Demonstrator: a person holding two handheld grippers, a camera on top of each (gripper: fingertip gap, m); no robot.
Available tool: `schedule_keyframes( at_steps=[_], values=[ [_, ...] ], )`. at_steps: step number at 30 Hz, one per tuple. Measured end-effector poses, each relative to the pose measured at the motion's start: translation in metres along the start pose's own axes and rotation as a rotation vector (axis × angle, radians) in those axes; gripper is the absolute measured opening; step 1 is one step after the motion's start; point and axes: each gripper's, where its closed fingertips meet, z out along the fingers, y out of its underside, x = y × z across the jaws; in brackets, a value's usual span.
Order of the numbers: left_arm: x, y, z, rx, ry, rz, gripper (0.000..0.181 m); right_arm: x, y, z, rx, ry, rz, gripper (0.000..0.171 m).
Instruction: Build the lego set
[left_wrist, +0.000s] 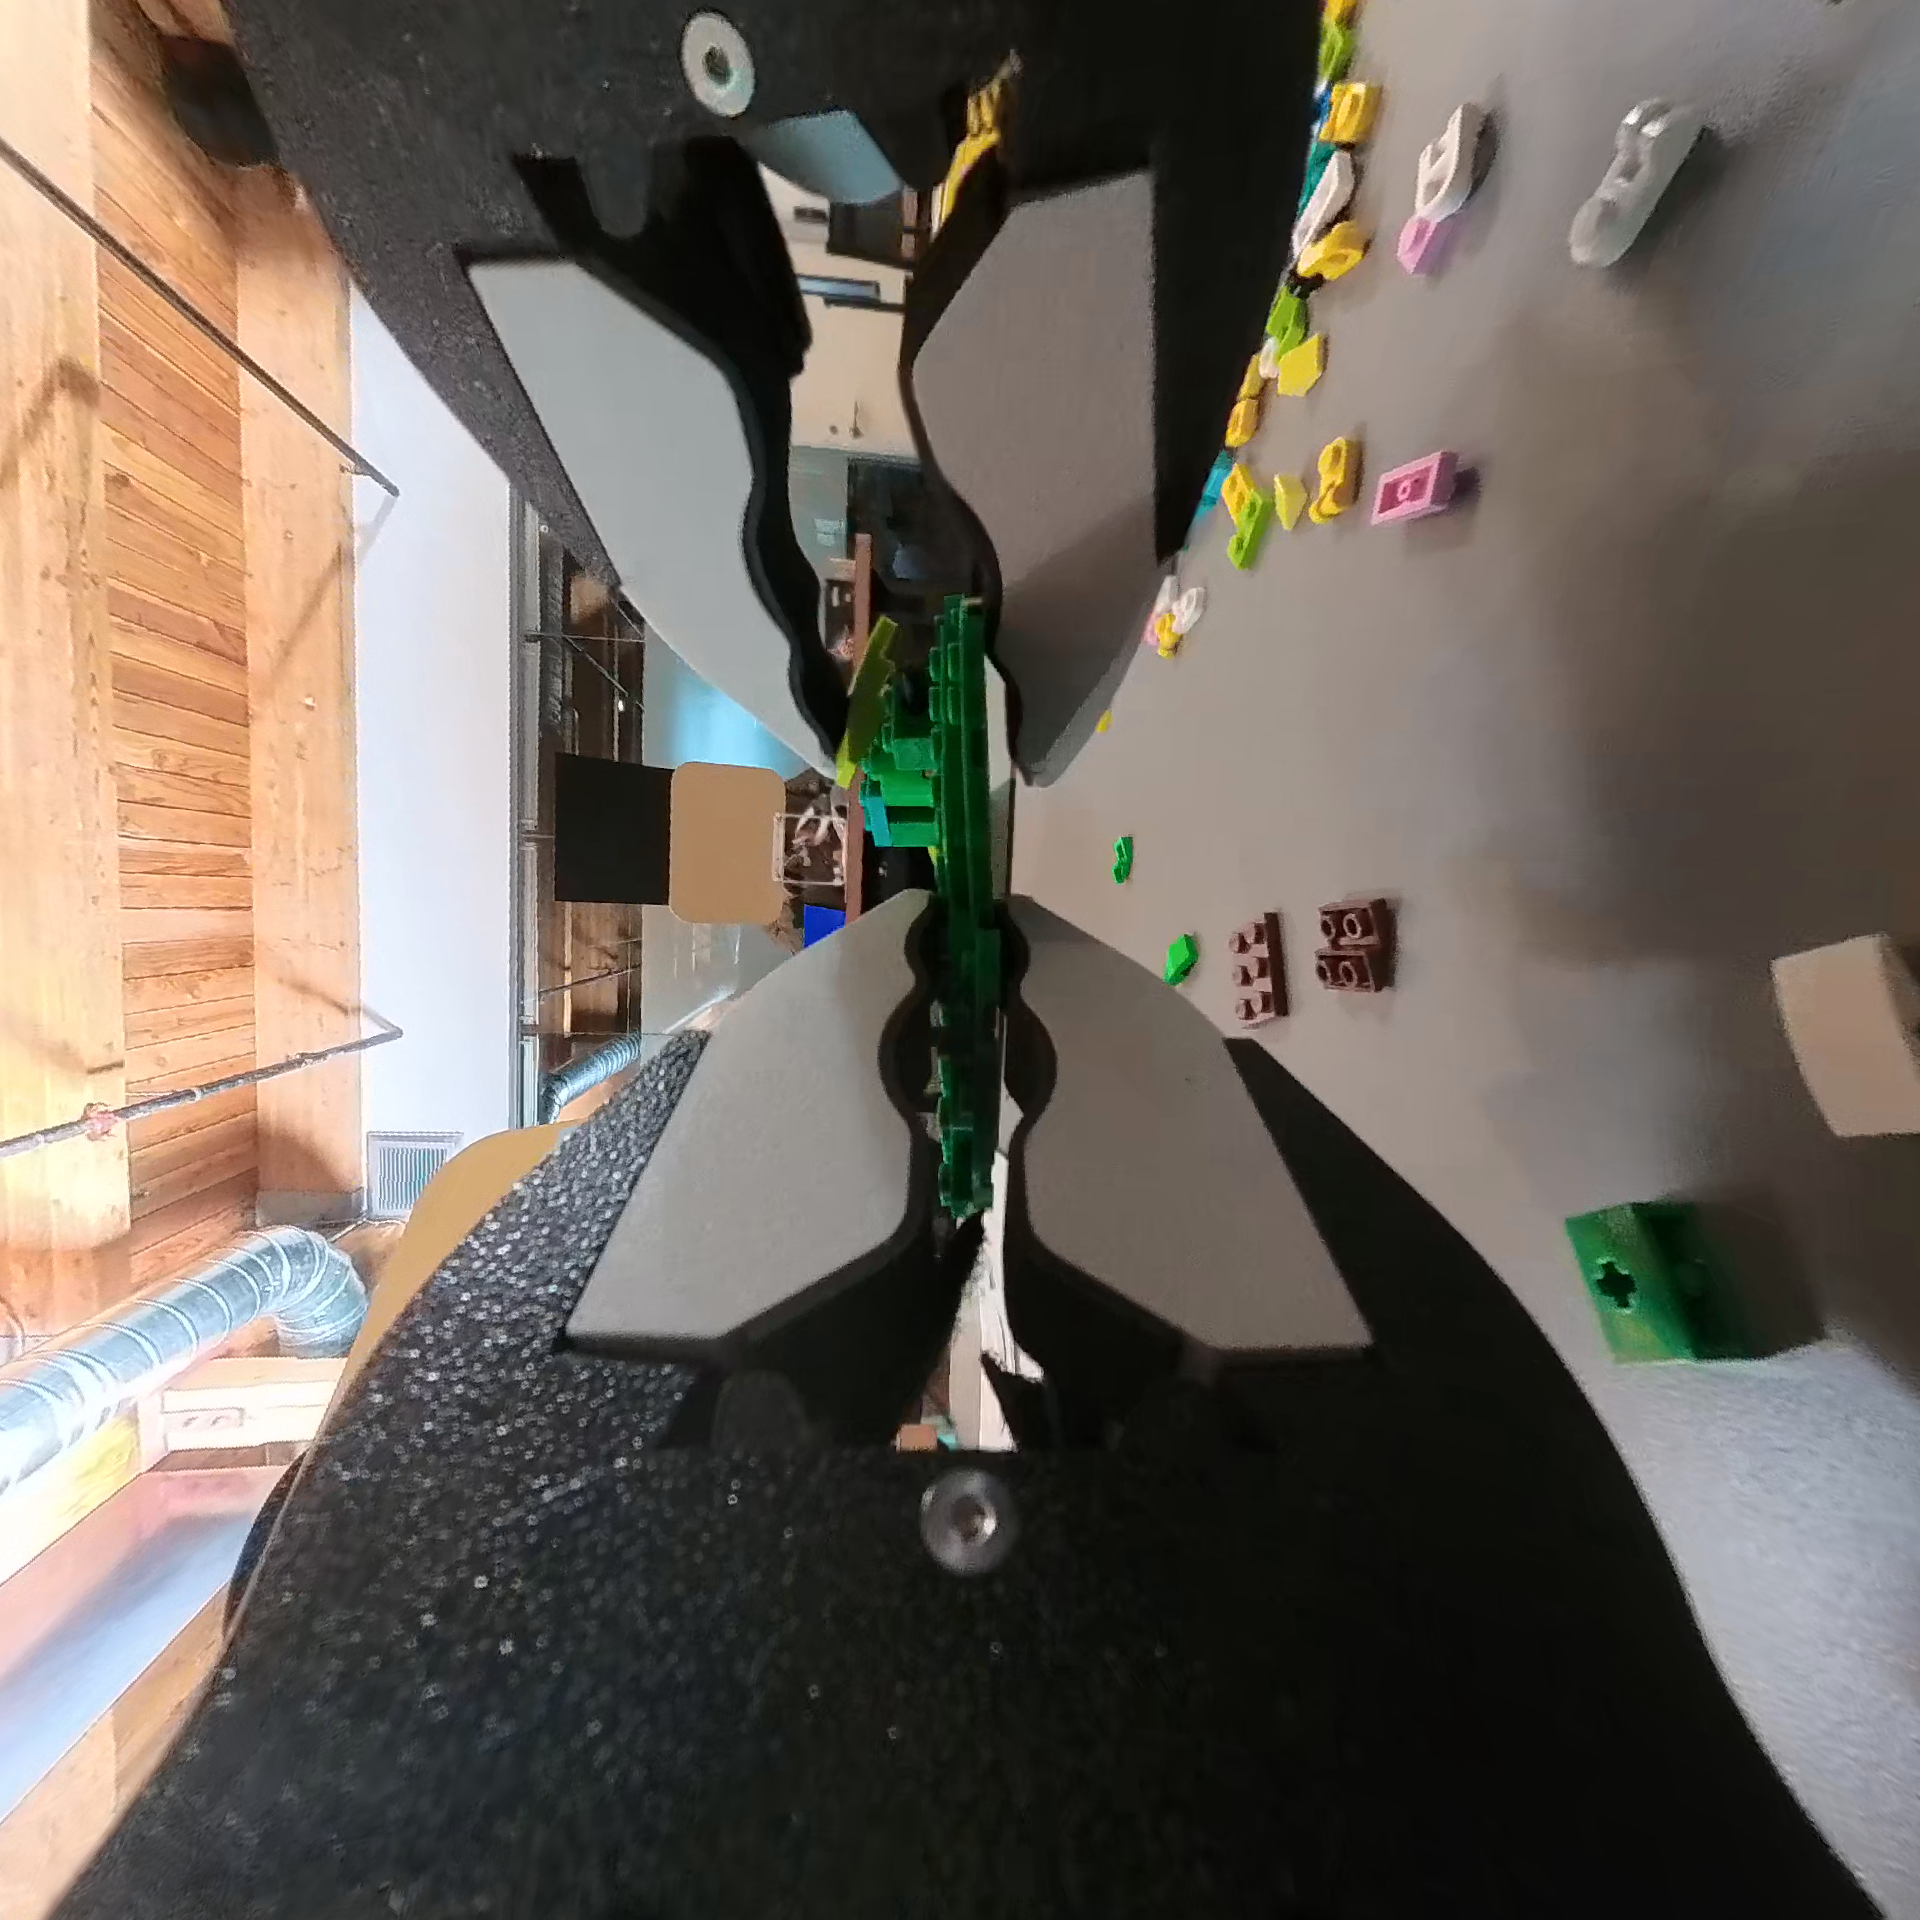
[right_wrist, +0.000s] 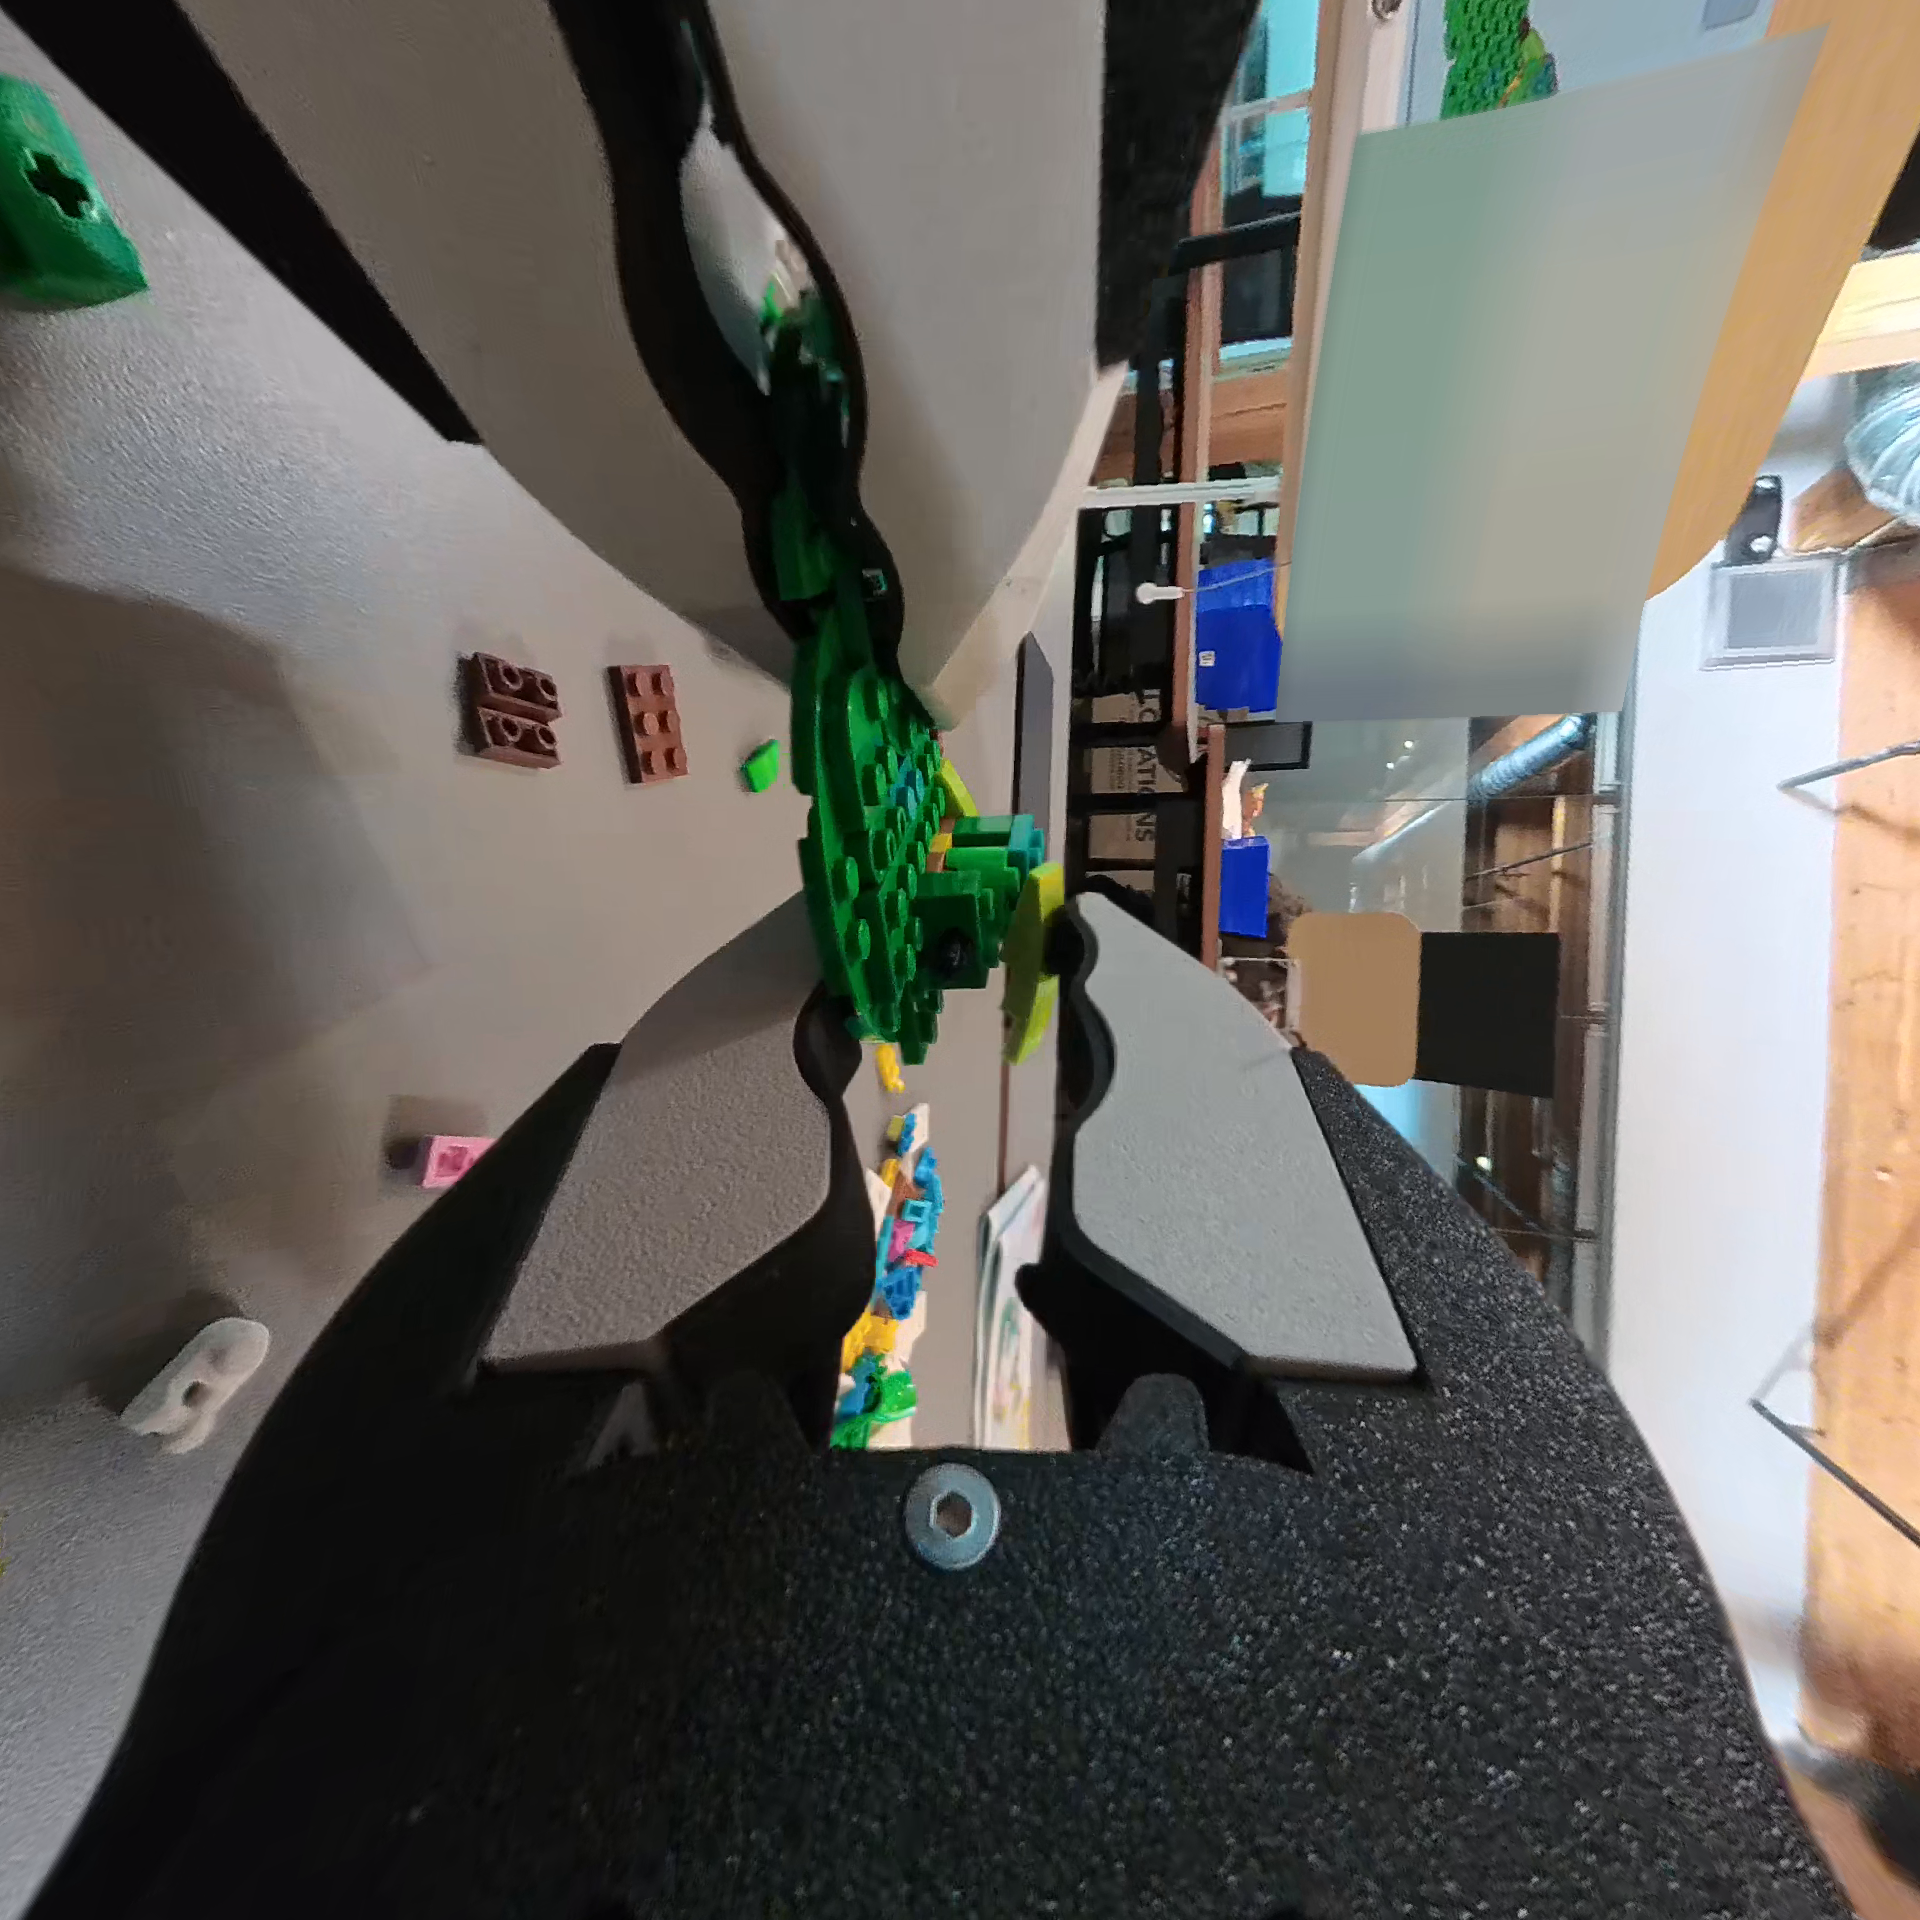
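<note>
A green Lego baseplate (left_wrist: 961, 790) with small green and teal bricks on it is held on edge above the grey table (left_wrist: 1558, 727). My left gripper (left_wrist: 971, 935) is shut on one end of the plate. My right gripper (right_wrist: 951, 956) comes from the opposite end. One of its fingers is against the underside of the plate (right_wrist: 862, 831), and the other presses on a lime green piece (right_wrist: 1034, 966) on the build. In the left wrist view the right gripper (left_wrist: 935, 758) and the lime piece (left_wrist: 868, 696) show at the top. In the right wrist view the left gripper (right_wrist: 857, 665) shows above.
On the table lie two brown plates (left_wrist: 1262, 966) (left_wrist: 1356, 945), a small green slope (left_wrist: 1179, 956), a green brick with a cross hole (left_wrist: 1662, 1288), a tan block (left_wrist: 1849, 1039), a pink brick (left_wrist: 1413, 488) and a row of several small yellow, lime and white pieces (left_wrist: 1299, 364). Less than 4 cm separates the two grippers' tips. The tan block (left_wrist: 1849, 1039) sits 10 cm or so from the ends of my left fingers.
</note>
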Motion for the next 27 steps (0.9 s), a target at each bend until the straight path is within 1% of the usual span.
schedule_keyframes(
  at_steps=[7, 15, 19, 21, 23, 25, 27],
  values=[
    [-0.004, -0.001, -0.002, 0.015, -0.018, -0.019, 0.008, 0.007, -0.003, -0.009, -0.024, 0.060, -0.153, 0.029],
    [-0.004, -0.007, -0.004, 0.058, -0.030, -0.011, 0.008, 0.006, -0.010, -0.021, 0.027, 0.117, -0.327, 0.029],
    [-0.006, -0.009, -0.005, 0.069, -0.051, 0.006, 0.007, 0.002, -0.023, -0.027, 0.086, 0.127, -0.409, 0.025],
    [-0.006, -0.012, -0.006, 0.087, -0.061, 0.007, 0.007, -0.003, -0.031, -0.029, 0.125, 0.093, -0.407, 0.025],
    [-0.006, -0.013, -0.006, 0.093, -0.057, -0.003, 0.008, -0.008, -0.034, -0.029, 0.145, 0.022, -0.358, 0.031],
    [-0.005, -0.012, -0.006, 0.100, -0.052, -0.016, 0.008, -0.009, -0.037, -0.032, 0.182, -0.057, -0.261, 0.037],
    [-0.005, -0.010, -0.005, 0.099, -0.047, -0.026, 0.008, -0.005, -0.040, -0.039, 0.239, -0.134, -0.131, 0.040]
  ],
)
